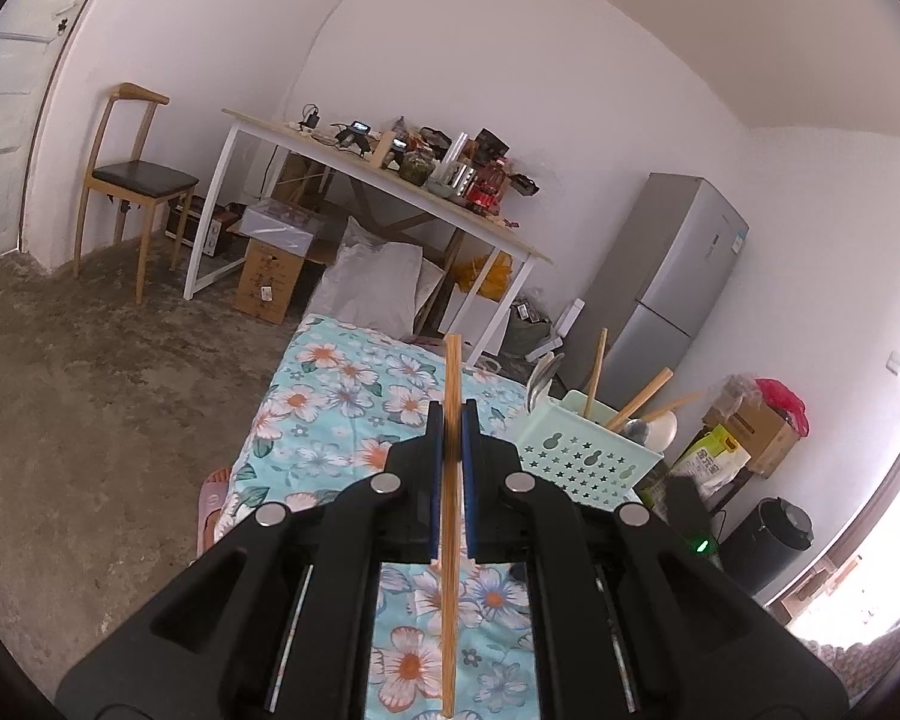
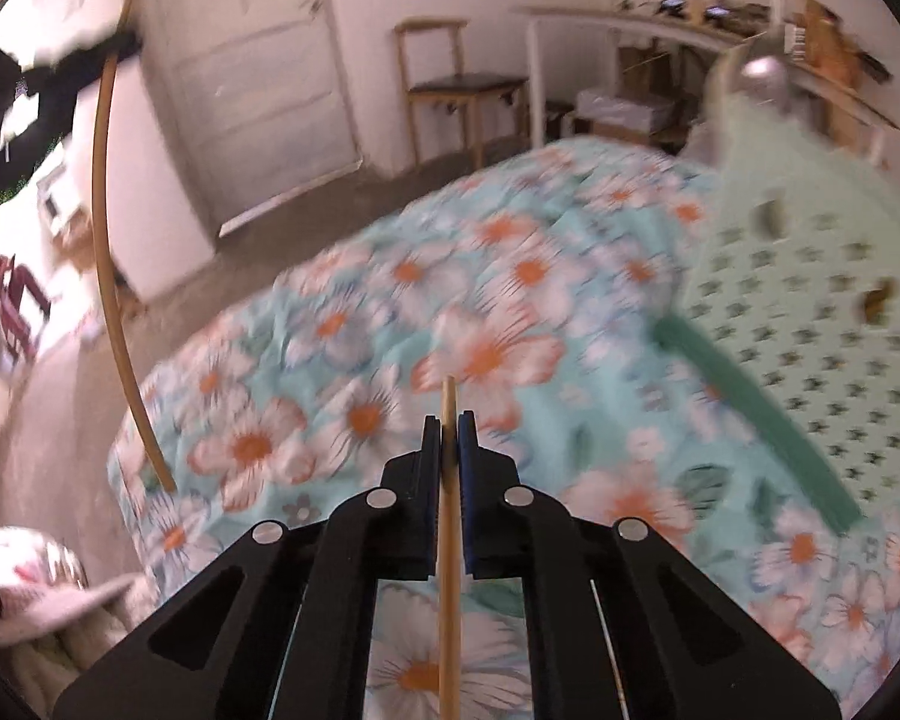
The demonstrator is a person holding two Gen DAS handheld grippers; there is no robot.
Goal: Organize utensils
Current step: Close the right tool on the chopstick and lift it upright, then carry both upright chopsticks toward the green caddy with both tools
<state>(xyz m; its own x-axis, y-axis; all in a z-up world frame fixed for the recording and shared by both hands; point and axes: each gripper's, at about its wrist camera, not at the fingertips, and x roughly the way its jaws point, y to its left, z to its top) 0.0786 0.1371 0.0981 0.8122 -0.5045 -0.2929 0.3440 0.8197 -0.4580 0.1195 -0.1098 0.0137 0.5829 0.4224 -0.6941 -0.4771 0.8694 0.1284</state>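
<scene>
- Left wrist view, left of frame: a wooden chair (image 1: 132,180) with a dark padded seat stands on a rough grey floor; a white-legged desk (image 1: 390,180) to its right carries clutter.
- Centre: the left gripper (image 1: 452,420) points forward and slightly down over a bed cover (image 1: 342,384) of pale blue fabric printed with orange-centred white flowers. Its blue-padded jaws are closed tight on a straight, slender wooden chopstick (image 1: 450,510), which runs along the gripper's axis and projects past the tips.
- Right of centre: a mint-green plastic basket (image 1: 588,456), perforated with star-shaped holes, sits on the cover. It holds wooden sticks leaning at angles and metal spoons. A grey refrigerator (image 1: 666,294) stands behind.
- Right wrist view, upper left: the other gripper's black body appears, blurred, with its chopstick hanging down to the cover's left edge, bowed by the lens.
- Centre: the right gripper (image 2: 449,420) is angled down over the floral cover. Its jaws are pinched on a second chopstick (image 2: 449,540), pale wood, round in section, tip just past the pads.
- Right: the basket fills the frame edge, heavily blurred; a dark green band lies along its base.
</scene>
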